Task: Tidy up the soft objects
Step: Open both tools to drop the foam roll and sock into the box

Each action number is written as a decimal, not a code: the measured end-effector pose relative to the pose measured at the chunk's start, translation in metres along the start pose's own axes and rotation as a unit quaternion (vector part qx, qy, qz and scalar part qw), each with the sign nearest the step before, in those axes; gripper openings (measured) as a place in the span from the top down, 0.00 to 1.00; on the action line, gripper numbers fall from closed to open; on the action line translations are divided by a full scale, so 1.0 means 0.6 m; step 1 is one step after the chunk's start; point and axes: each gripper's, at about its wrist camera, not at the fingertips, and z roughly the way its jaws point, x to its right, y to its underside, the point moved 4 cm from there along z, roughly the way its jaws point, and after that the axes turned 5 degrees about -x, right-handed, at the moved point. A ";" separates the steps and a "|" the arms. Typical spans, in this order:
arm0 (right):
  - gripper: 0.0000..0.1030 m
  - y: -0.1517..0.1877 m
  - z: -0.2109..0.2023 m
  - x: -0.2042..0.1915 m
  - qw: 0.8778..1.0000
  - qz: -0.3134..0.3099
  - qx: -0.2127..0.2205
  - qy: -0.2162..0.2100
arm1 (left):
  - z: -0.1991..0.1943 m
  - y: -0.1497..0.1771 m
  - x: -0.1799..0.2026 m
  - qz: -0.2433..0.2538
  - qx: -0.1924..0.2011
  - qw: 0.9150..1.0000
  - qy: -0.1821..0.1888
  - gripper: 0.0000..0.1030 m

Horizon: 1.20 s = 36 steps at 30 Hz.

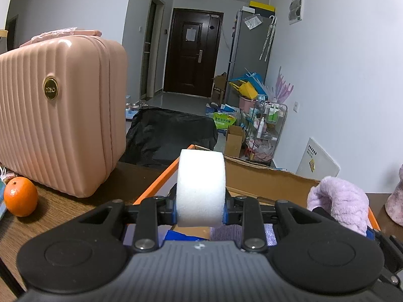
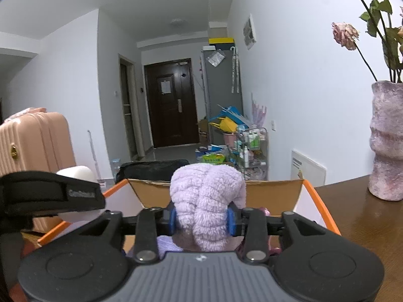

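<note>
Two handheld grippers hover over one orange-edged cardboard box (image 1: 264, 176) on a dark wooden bench (image 1: 65, 209), each carrying one soft item; the left gripper (image 1: 200, 211) has its jaws clamped on a white foam roll (image 1: 200, 186), a smooth, fine-pored cylinder standing on edge between blue pads (image 1: 225, 214), above the box's near-left corner; the right gripper (image 2: 202, 220) has its jaws pressed against a lilac fleece cloth (image 2: 206, 201), a plush, ribbed bundle that bulges above the pads and droops below them, over the middle of the box; the jaws have no earlier view to compare.

Inside the box, both views catch a patch of lilac fabric, and the left view alone shows something blue (image 1: 181, 235) beneath the roll.

Only the left wrist view shows the one orange (image 1: 20, 196) lying on the bench beside the ribbed pink hard-shell case (image 1: 58, 125); only the right wrist view shows the whole mottled purple vase (image 2: 386, 141) with its wilted roses (image 2: 345, 35), standing on the bench right of the box; it also catches the left gripper and the white roll at its left edge.
</note>
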 end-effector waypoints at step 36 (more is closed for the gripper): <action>0.00 0.002 -0.015 0.024 0.999 0.038 -0.018 0.023 | -0.051 -0.004 -0.037 -0.032 0.030 0.998 -0.039 0.00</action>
